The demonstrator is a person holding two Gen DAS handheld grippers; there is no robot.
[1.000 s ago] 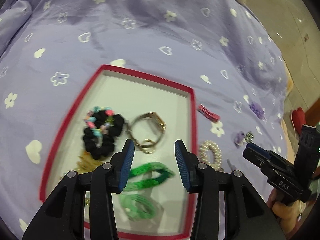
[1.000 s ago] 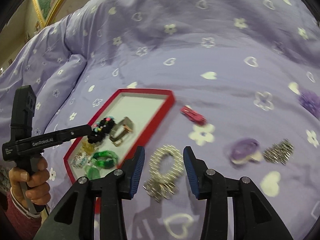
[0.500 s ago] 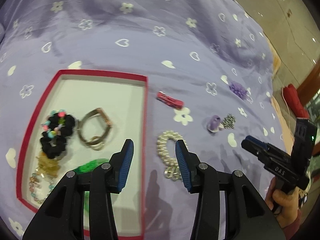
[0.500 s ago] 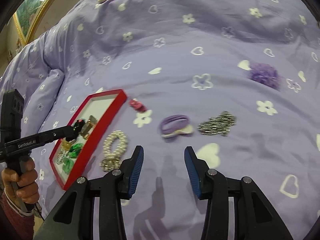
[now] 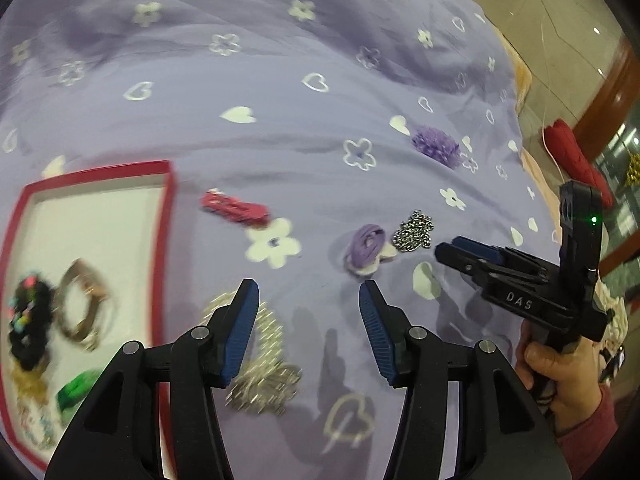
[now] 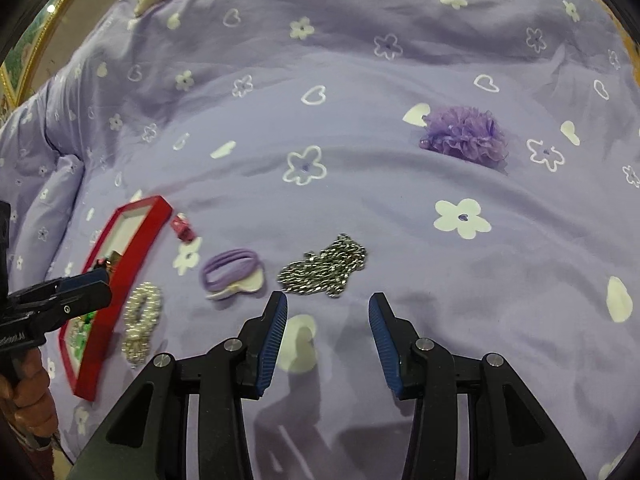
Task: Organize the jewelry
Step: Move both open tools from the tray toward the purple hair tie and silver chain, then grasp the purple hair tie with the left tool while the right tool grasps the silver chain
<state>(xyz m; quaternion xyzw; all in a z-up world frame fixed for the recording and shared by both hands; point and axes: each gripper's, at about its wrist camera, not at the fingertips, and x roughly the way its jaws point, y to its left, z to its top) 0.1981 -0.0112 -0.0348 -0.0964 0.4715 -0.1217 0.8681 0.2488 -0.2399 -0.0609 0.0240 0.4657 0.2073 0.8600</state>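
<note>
Tangled silver chain (image 6: 325,266) lies loose on the lavender flower-print bedspread (image 6: 360,184), just beyond my right gripper (image 6: 327,334), slightly left of centre; jaws spread, empty. Risk as I see it: it's a slack heap on soft fabric, so a pinch may grab cloth or only a few links and let the rest spill. Purple hair tie (image 6: 232,270) is close left and could get snagged. Left gripper (image 5: 307,330) also agape, empty, pearl bracelet (image 5: 256,354) under its left finger. Red-rimmed tray (image 6: 120,276) far left.
</note>
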